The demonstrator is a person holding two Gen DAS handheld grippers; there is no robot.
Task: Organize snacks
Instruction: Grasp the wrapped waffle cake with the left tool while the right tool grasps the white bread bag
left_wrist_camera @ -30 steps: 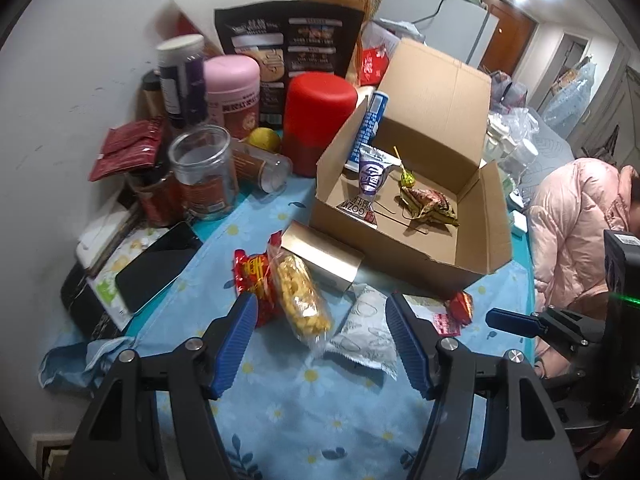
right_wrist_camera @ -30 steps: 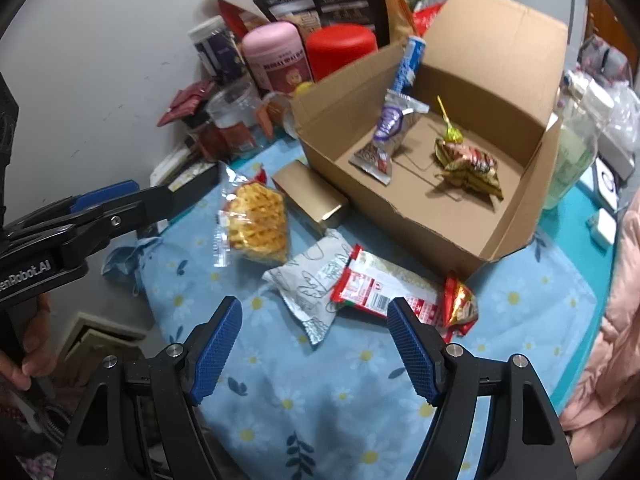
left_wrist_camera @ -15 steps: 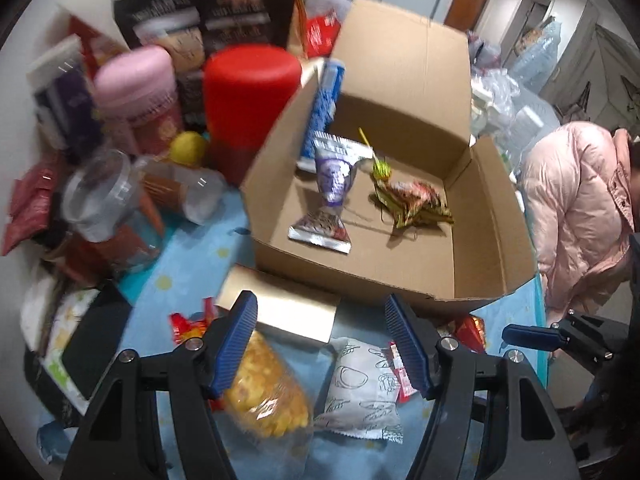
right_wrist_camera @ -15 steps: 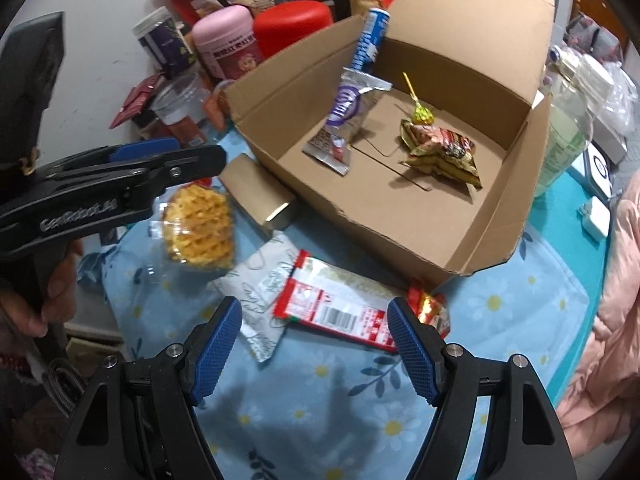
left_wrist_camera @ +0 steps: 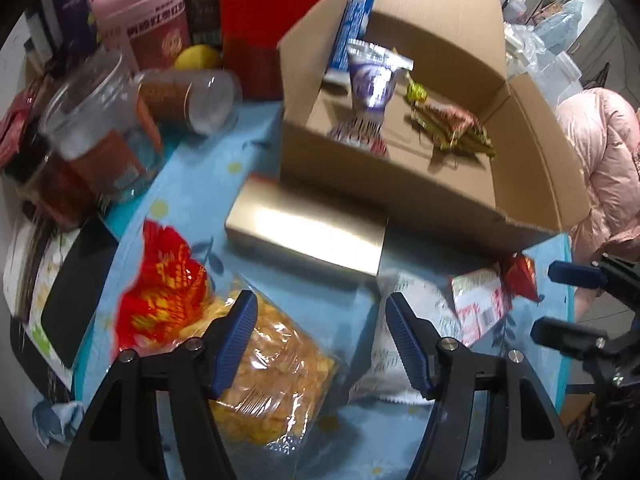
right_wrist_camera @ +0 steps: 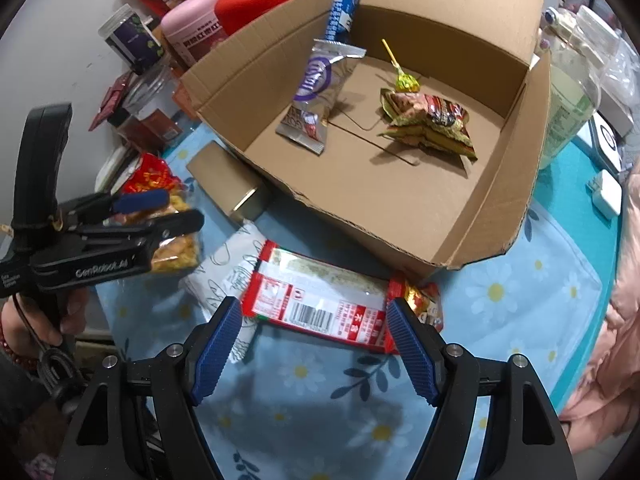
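An open cardboard box [right_wrist_camera: 496, 184] holds a purple packet [right_wrist_camera: 316, 84], a lollipop [right_wrist_camera: 406, 80], a brown-red packet [right_wrist_camera: 432, 124] and a blue tube [right_wrist_camera: 340, 12]. In front of it lie a gold box [left_wrist_camera: 308, 236], a clear bag of yellow waffles [left_wrist_camera: 276, 364], a white packet [left_wrist_camera: 380, 360] and a red-and-white bar packet [right_wrist_camera: 320, 296]. My left gripper [left_wrist_camera: 322, 316] is open, low over the cloth between the waffle bag and the white packet. My right gripper [right_wrist_camera: 314, 316] is open just above the red-and-white packet, its pads either side of it without touching.
Jars, a red canister [left_wrist_camera: 264, 12], a pink canister [left_wrist_camera: 144, 16] and a clear glass jar [left_wrist_camera: 96, 120] crowd the back left by the wall. A phone [left_wrist_camera: 76, 292] lies at the left. A person's pink sleeve [right_wrist_camera: 624, 320] is at the right table edge.
Both grippers have come down and forward towards the loose snacks, which now look larger. The left one has closed in on the waffle bag; the right one now straddles the red-and-white packet. Jaw widths are unchanged.
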